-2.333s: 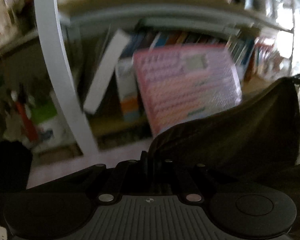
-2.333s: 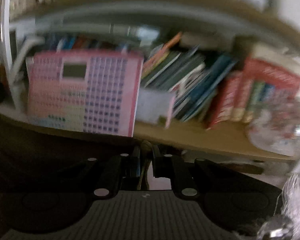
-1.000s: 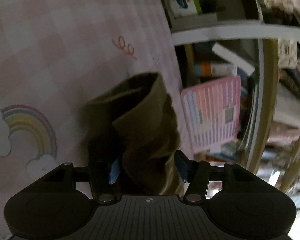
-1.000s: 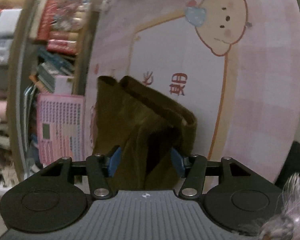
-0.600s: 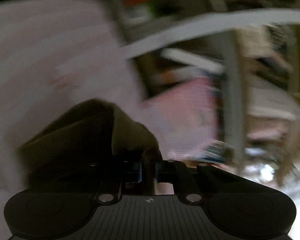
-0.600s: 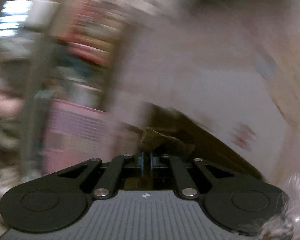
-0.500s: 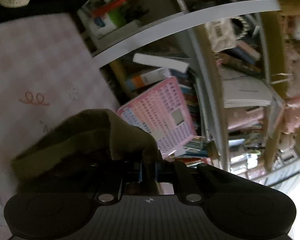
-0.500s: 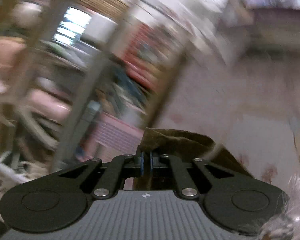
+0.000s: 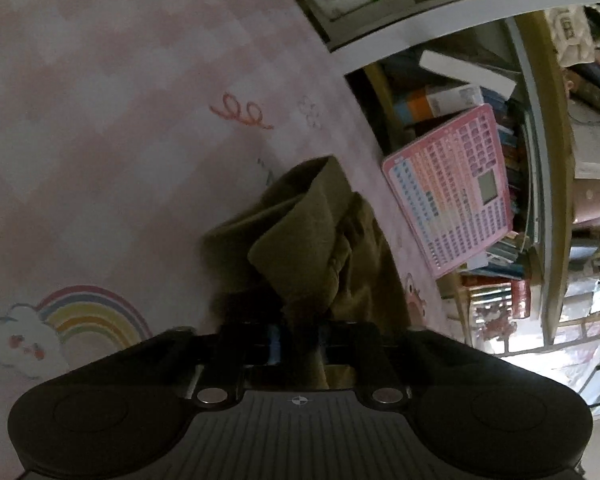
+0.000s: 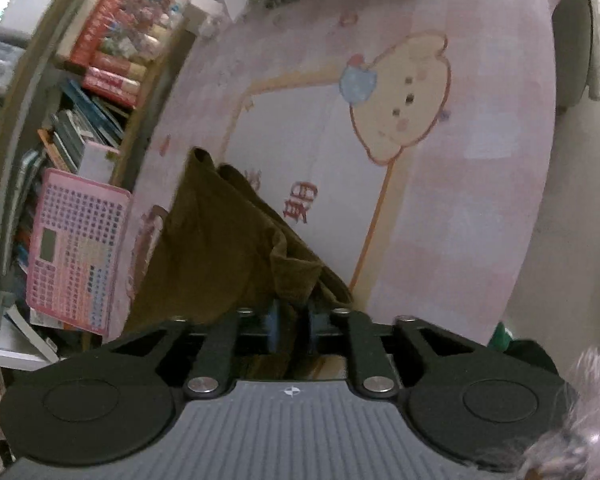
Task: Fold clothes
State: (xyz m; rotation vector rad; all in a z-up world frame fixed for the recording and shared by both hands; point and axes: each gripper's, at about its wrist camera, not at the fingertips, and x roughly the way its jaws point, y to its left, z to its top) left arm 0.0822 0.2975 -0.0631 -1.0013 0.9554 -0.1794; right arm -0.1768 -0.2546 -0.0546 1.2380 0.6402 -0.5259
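- Pink cartoon-printed mat spreads below both cameras, a crowded bookshelf along its edge.
- An olive-brown garment lies bunched on the mat near the pink chart board, its long axis running straight away from each claw.
- Left gripper has its jaws partly apart with a fold of cloth between them; whether it bites, I cannot tell.
- Right gripper likewise straddles the garment's near edge.
- The shelf holds books.

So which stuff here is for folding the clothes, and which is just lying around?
For the folding:
- olive-brown garment
- left claw, pinching it
- right claw, pinching it
- pink play mat underneath

Just lying about:
- pink button toy board
- books on the shelf
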